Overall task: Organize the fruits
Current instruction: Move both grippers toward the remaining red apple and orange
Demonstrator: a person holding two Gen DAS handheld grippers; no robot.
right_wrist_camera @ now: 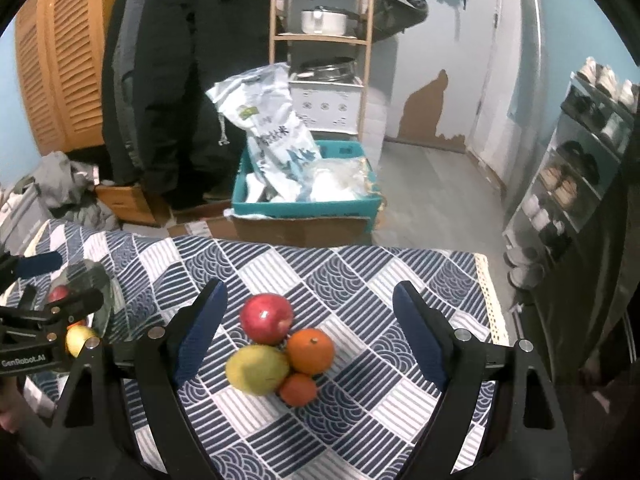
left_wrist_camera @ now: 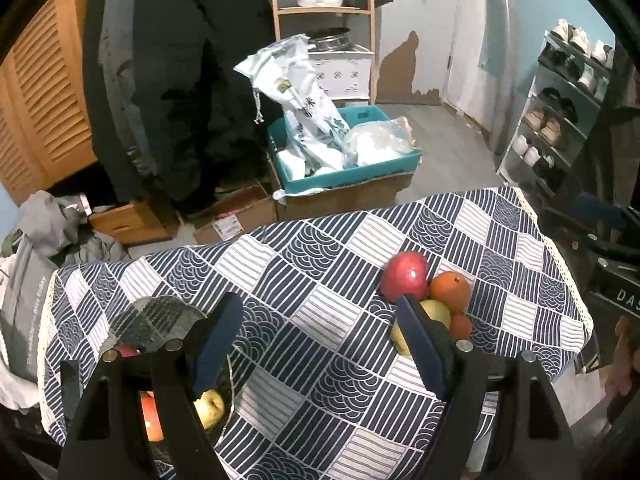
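Left wrist view: left claw [left_wrist_camera: 320, 338] spread apart, empty, above the patterned desk [left_wrist_camera: 328, 240]. Four fruits clustered right of it: red apple [left_wrist_camera: 403, 276], orange [left_wrist_camera: 450, 290], yellow-green fruit [left_wrist_camera: 438, 312], small orange [left_wrist_camera: 460, 326]. Glass bowl [left_wrist_camera: 160, 312] at left, holding at least three fruits.

Right wrist view: right claw [right_wrist_camera: 310, 326] gaping, empty, over the same four fruits. Bare cloth all round the cluster; desk's fringed edge [right_wrist_camera: 494, 304] well to its right.
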